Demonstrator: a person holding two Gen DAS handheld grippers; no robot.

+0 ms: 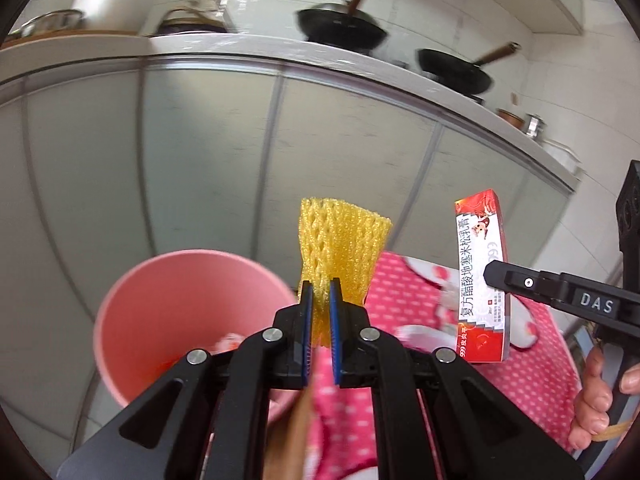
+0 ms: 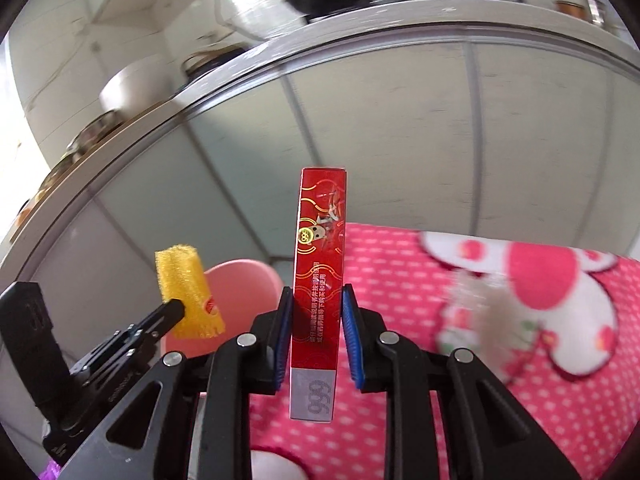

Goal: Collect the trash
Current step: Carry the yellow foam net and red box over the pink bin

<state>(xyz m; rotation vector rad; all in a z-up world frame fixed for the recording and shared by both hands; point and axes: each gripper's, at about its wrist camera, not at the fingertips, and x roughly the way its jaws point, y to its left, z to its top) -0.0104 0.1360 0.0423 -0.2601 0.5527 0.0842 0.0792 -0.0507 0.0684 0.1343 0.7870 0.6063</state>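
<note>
Left wrist view: left gripper [image 1: 320, 300] clamped on a yellow foam net [image 1: 340, 248], held above the near edge of the pink dotted cloth [image 1: 404, 296], just beside the pink bin [image 1: 132, 292]. At right, a hand [image 1: 600, 396] holds the right gripper [image 1: 494, 274] against a red medicine box [image 1: 482, 276].

Right wrist view: right gripper [image 2: 316, 320], blue pads pinching the upright box [image 2: 320, 248] over the cloth [image 2: 400, 280]. Foam net [image 2: 188, 292] at left, in front of the bin [image 2: 244, 280].

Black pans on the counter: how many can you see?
2. One pan sits near the middle of the counter, another pan to its right. Others may be hidden beyond the blurred edges.
</note>
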